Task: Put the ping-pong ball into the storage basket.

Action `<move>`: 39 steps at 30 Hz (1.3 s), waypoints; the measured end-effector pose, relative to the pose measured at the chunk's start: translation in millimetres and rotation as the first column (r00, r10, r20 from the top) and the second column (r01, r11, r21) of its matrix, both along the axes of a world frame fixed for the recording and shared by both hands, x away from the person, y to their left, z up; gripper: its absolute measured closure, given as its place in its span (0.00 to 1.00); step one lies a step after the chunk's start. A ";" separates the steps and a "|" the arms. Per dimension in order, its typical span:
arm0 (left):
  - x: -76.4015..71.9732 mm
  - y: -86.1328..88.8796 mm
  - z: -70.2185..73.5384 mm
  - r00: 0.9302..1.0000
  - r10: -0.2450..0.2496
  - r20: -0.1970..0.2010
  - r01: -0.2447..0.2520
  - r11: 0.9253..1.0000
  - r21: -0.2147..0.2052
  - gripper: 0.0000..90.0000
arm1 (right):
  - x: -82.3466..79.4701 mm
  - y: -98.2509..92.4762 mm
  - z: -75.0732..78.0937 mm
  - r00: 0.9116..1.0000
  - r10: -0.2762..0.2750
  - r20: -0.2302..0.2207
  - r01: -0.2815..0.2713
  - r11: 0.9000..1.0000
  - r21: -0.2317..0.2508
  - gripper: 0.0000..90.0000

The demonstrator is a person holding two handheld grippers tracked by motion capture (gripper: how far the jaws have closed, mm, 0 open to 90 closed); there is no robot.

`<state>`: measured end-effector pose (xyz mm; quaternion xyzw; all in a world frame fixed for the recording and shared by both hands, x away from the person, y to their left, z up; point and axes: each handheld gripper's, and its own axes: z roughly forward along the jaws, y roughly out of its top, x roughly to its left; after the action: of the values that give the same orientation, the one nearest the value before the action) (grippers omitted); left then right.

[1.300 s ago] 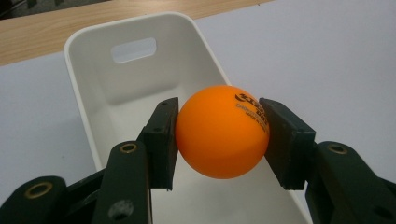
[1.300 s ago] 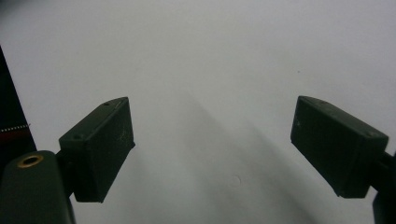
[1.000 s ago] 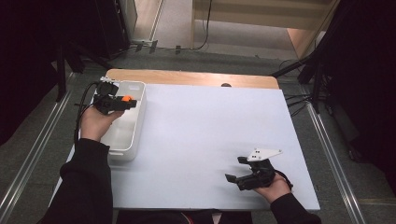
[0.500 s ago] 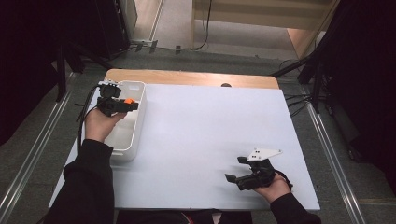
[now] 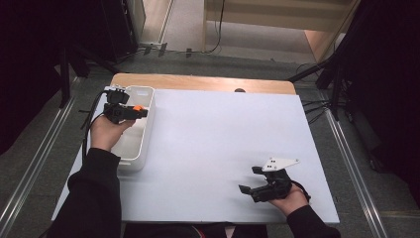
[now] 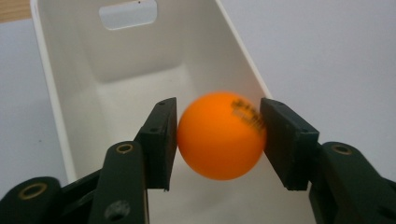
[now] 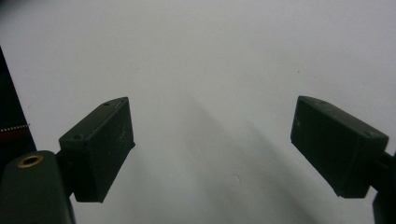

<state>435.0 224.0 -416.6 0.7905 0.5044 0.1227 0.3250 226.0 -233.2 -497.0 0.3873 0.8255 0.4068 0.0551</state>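
This is a lab-style recording setup, not a home. A white-topped table [image 5: 213, 148] sits on a grey carpeted floor [image 5: 44, 148], metal rails [image 5: 29, 173] running along both sides. Black curtains [image 5: 29, 59] close off left and right, stand legs [image 5: 317, 74] and cables [image 5: 218, 29] trail at the back.

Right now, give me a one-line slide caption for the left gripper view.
Left gripper holds an orange ping-pong ball over the white bin.
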 end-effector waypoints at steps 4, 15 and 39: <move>0.3 3.7 2.9 1.000 0.009 -0.012 -0.009 1.000 -0.029 0.46 | 0.1 -0.1 0.0 1.000 0.000 0.002 0.000 1.000 -0.001 0.13; -2.3 -4.2 16.8 1.000 -0.030 -0.003 0.029 0.998 -0.064 0.37 | 0.9 -1.9 -0.5 1.000 -0.003 0.005 0.003 1.000 0.005 0.13; -21.8 -23.6 43.8 0.989 -0.144 0.029 0.146 0.983 -0.111 0.32 | 3.5 -0.1 0.3 1.000 0.018 0.013 -0.018 1.000 0.007 0.13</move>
<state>413.2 200.4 -372.8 0.8042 0.4483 0.0781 0.3824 229.4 -233.3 -496.7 0.3775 0.8271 0.4127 0.0555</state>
